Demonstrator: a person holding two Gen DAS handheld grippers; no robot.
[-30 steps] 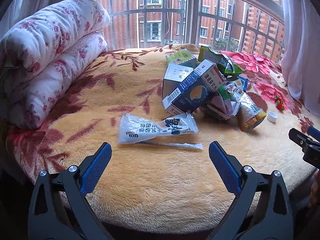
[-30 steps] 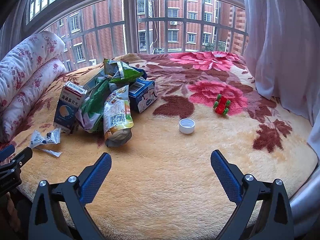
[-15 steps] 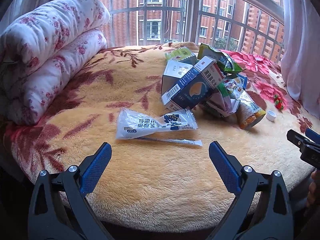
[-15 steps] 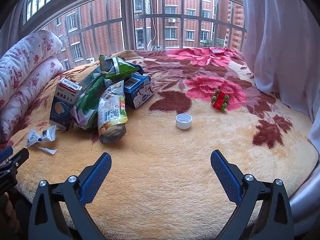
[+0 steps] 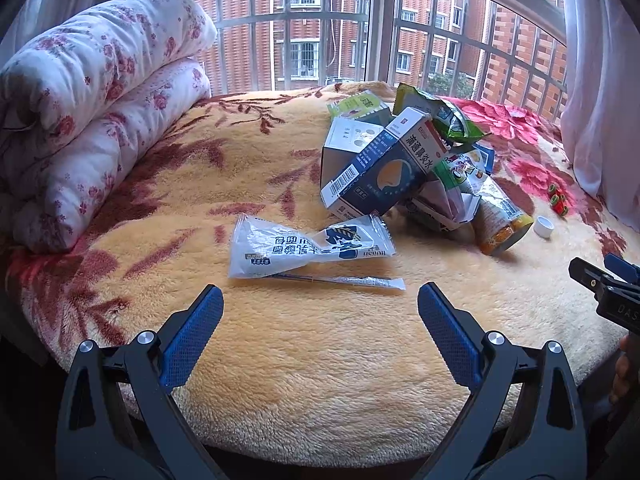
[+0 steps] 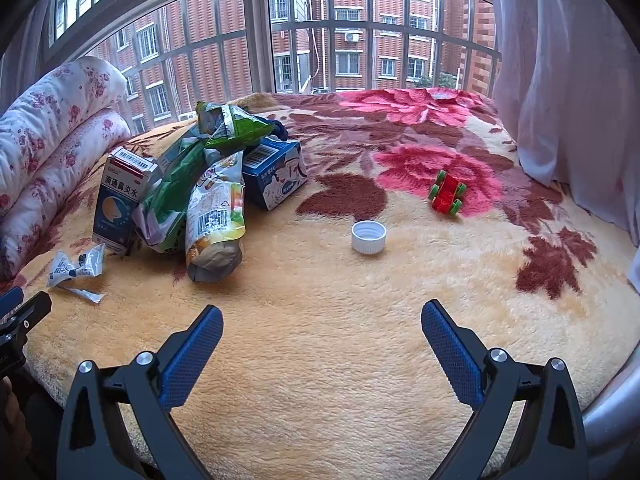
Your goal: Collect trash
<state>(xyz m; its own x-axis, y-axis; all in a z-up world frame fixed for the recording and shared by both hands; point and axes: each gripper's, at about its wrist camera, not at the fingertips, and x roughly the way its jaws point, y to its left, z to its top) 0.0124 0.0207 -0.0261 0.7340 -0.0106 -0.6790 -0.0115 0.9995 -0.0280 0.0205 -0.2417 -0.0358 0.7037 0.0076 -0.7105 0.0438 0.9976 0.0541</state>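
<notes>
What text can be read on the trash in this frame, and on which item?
"滴通鼻炎水": dark blue and white box, also seen from the right wrist.
"HORSH", upside down: white wrapper; its other print is too distorted to read.
Barcodes only, digits too small: blue milk carton and orange snack bag.
Green bag: print illegible.

Blue carton (image 5: pixel 384 168) reads "滴通鼻炎水" (barcode too); white wrapper (image 5: pixel 308 246) says "Horsh".
</notes>
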